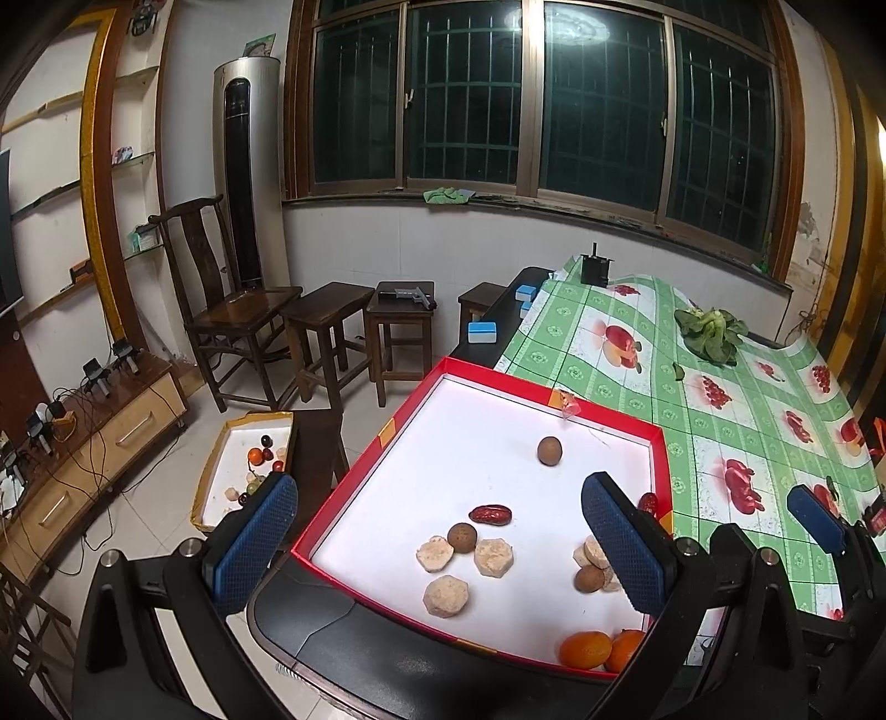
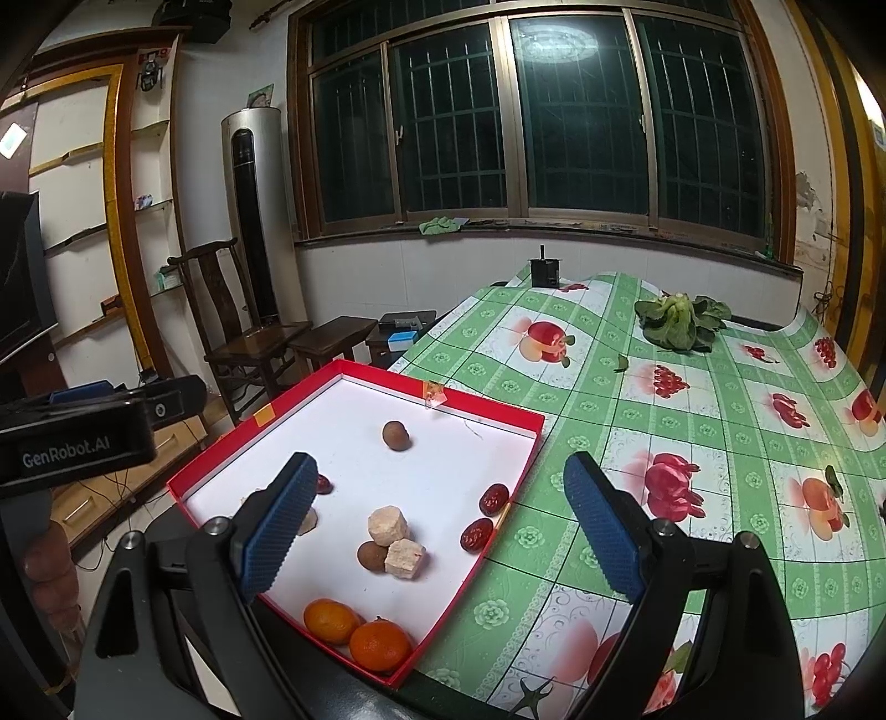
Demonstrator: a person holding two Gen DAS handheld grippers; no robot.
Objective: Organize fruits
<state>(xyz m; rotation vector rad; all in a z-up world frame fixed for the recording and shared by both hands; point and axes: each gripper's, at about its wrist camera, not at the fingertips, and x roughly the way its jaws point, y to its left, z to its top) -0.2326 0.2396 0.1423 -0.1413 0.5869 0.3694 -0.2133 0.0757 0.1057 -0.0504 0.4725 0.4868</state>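
Fruits (image 1: pixel 490 514) beneath two wide-jawed, down-tilted grippers (image 1: pixel 437 545)

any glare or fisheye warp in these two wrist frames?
Left wrist: ceiling-lamp reflection glares in the dark window, frame edges bow, corners vignette. Right wrist: same reflection, tablecloth grid curves, red box evenly lit with soft shadows.

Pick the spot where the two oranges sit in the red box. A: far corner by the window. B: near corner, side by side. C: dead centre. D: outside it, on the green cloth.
B: both oranges lie touching in the near corner of the red box.
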